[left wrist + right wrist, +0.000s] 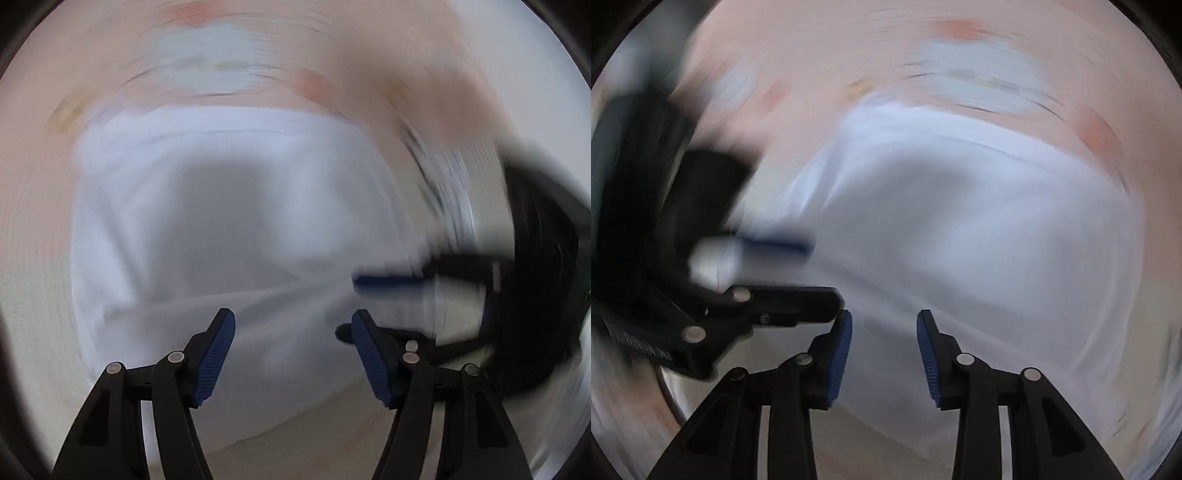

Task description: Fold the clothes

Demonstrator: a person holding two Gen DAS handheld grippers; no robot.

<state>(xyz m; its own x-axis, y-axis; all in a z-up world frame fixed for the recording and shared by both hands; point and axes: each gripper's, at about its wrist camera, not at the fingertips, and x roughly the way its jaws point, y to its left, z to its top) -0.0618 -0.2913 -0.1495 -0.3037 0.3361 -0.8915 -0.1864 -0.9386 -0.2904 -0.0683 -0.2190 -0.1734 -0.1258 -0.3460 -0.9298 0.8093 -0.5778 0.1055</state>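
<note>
Pink patterned surface [369, 55], blurred, carries a white cloth [229, 206], soft and folded flat. Left gripper [293, 328] and right gripper [884, 328] hang above it, ribbed blue pads spread wide, gripping nothing.

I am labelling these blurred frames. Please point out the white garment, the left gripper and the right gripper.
white garment [229, 221]: left wrist view, on its shaded middle.
left gripper [293, 354]: left wrist view, midway between its open blue-padded fingertips.
right gripper [884, 354]: right wrist view, midway between its open fingertips.
</note>
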